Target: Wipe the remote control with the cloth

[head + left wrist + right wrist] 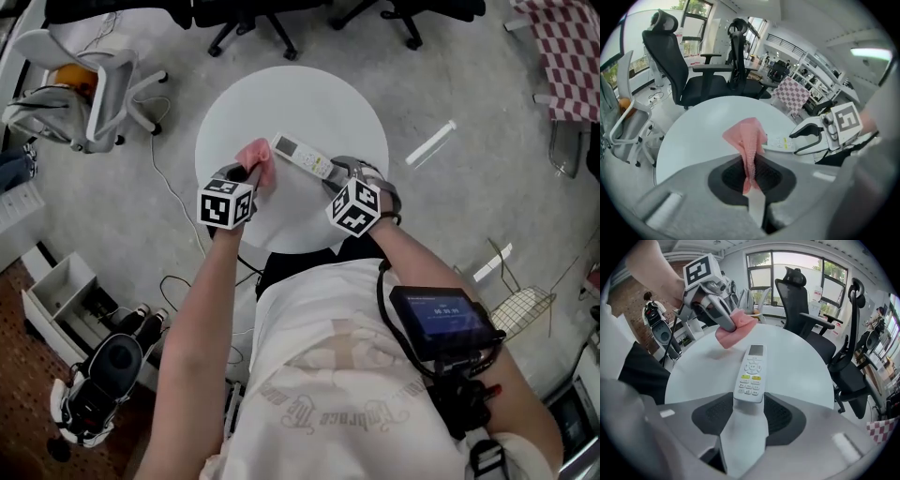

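Left gripper (pixel 249 174) clamps the cloth (pixel 257 154) just beside the remote (pixel 302 156); right gripper (pixel 337 174) grips the remote's near end (hold firm). Sweep the cloth lengthwise over its buttons, lightly.

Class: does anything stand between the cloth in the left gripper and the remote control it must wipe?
Nothing visible does: only bare table lies between the cloth and the remote control, held by the right gripper.

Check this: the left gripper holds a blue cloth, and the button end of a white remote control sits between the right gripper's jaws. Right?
No. The cloth is pink, not blue, as the left gripper view shows. The left gripper does hold it, and the remote control's button end does sit between the right gripper's jaws.
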